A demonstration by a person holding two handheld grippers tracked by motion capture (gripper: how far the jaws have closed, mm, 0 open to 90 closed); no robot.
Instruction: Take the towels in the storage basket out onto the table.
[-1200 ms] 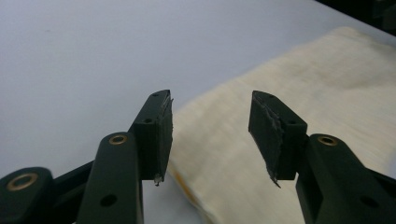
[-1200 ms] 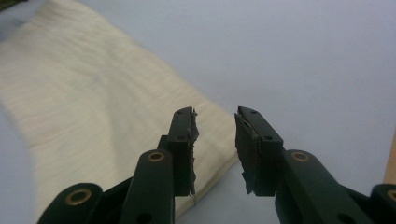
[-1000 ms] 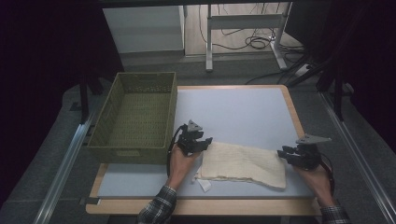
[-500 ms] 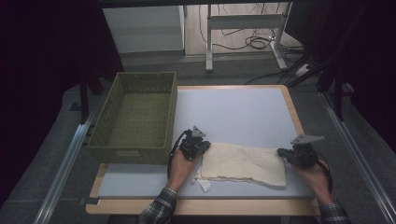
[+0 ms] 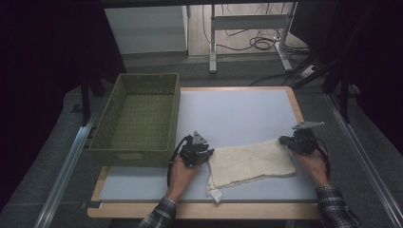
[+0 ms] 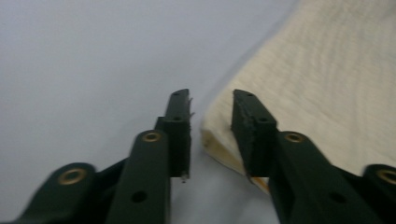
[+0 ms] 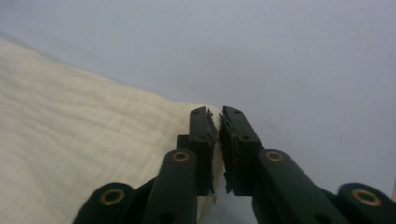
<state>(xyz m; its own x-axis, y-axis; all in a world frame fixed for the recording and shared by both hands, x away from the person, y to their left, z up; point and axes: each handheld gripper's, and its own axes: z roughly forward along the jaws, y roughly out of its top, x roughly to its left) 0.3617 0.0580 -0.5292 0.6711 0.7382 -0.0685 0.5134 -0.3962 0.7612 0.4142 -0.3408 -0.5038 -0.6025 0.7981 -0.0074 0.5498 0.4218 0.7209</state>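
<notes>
A folded cream cloth (image 5: 249, 161) lies on the pale grey table top (image 5: 237, 114), slanting up toward the right. My left gripper (image 5: 209, 154) sits at its left end. In the left gripper view the left gripper (image 6: 211, 100) has just been opening, and the corner of the cloth (image 6: 327, 70) lies loose between the parted jaws. My right gripper (image 5: 284, 141) is at the cloth's far right corner. In the right gripper view the right gripper (image 7: 215, 114) has eased open slightly but stays nearly closed, pinching the edge of the cloth (image 7: 70, 140).
An olive woven basket (image 5: 138, 152) with nothing in it stands at the table's left, just beyond my left hand. The table has a wooden border. Cables and a desk frame lie on the floor past the far edge.
The right gripper has moved toward the far side with the cloth's right corner, so the cloth now lies stretched and slanted. The left hand has stayed in place.
</notes>
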